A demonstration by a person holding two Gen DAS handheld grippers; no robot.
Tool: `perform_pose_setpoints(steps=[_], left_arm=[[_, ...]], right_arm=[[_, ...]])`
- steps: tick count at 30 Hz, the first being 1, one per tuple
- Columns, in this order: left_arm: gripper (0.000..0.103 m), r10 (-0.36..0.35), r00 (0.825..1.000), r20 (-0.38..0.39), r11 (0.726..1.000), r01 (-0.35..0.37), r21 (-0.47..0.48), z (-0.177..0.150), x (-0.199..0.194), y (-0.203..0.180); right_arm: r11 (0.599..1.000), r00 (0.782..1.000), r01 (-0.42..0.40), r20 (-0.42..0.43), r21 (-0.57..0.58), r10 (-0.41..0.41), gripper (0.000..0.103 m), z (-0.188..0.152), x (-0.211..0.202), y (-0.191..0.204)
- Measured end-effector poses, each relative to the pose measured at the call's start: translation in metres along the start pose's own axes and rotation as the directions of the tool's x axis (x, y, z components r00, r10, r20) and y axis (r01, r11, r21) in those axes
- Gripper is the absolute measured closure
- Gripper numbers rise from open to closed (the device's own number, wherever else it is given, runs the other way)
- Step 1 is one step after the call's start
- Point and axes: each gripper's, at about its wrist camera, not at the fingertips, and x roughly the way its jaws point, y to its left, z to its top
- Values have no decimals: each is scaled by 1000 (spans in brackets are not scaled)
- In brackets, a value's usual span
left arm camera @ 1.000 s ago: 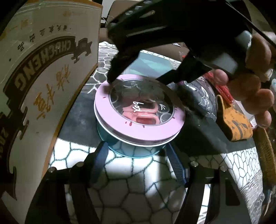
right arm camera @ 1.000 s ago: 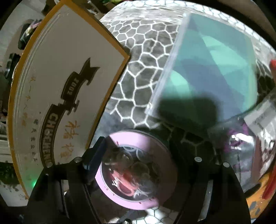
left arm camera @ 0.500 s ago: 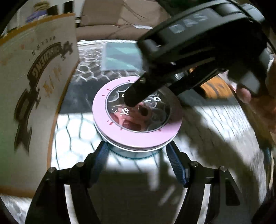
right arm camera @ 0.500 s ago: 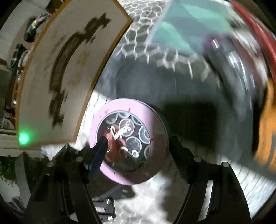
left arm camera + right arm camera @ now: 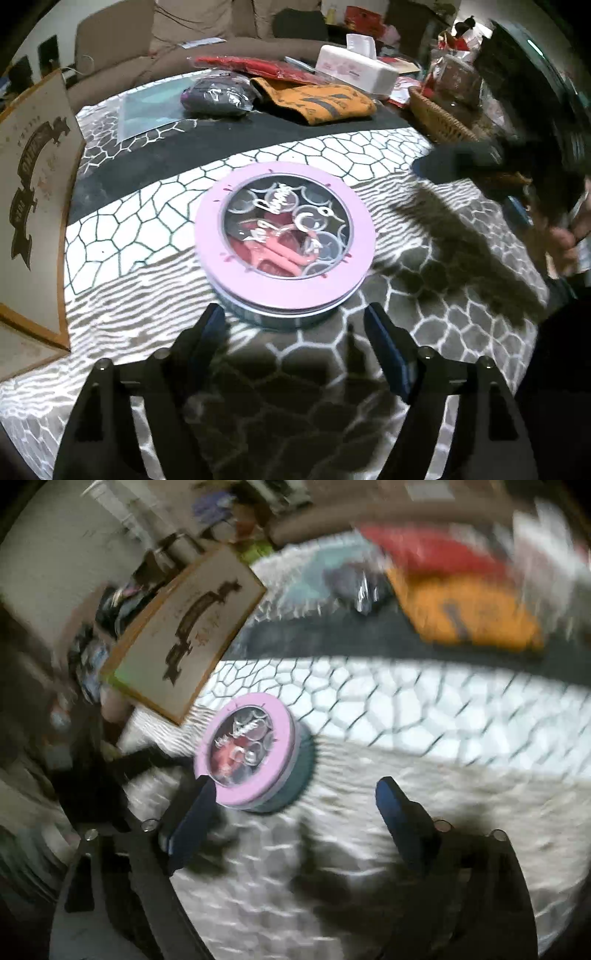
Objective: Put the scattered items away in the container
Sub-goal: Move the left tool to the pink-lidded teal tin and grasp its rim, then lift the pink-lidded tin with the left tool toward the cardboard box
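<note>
Left wrist view: round tin (image 5: pixel 284 236), pink windowed lid on, frame centre, on the patterned tabletop (image 5: pixel 369 155); pink items inside. Left tool (image 5: pixel 295 325) wide, empty, just short of it. Right tool (image 5: pixel 291 797) wide, empty. Upper frame: orange cloth (image 5: pixel 321 101), bagged dark item (image 5: pixel 218 96) not yet stowed; tidying looks unfinished.

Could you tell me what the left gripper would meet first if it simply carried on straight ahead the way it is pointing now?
Most likely the round tin. The left gripper is open, and the tin's near wall sits just ahead, centred between its fingers, lid closed. Depth is hard to judge through the fisheye.
</note>
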Motion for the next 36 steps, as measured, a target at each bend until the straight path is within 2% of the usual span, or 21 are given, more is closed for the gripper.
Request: perform_pose_setpoints(steps=[2, 3, 5, 7, 13, 16, 19, 22, 36], left_arm=[[22, -9, 1000, -20, 999, 10, 47, 4, -1, 9], [22, -4, 999, -42, 996, 7, 86, 5, 0, 11], [22, 19, 998, -65, 989, -10, 148, 5, 4, 10], [22, 22, 997, -76, 984, -8, 181, 5, 8, 10], [21, -34, 996, -81, 981, 49, 185, 10, 26, 15], [20, -55, 995, -84, 981, 70, 179, 10, 34, 15], [20, -29, 996, -84, 974, 47, 223, 10, 41, 11], [20, -35, 996, -83, 970, 54, 238, 10, 45, 10], [20, -13, 998, -58, 971, 27, 237, 10, 38, 9]], right_arm=[[985, 997, 63, -30, -161, -69, 14, -5, -2, 16], [959, 992, 95, -50, -267, -112, 14, -10, 6, 29], [923, 989, 100, -67, -373, -134, 15, -19, 14, 42], [902, 990, 93, -60, -422, -130, 15, -28, 19, 50], [885, 989, 74, -80, -459, -124, 16, -20, 55, 54], [885, 992, 63, -70, -460, -107, 20, -14, 64, 53], [874, 994, 41, -71, -485, -86, 22, -13, 70, 56], [866, 994, 49, -60, -497, -91, 22, -13, 70, 59], [854, 992, 88, -29, -512, -120, 23, -12, 61, 71]])
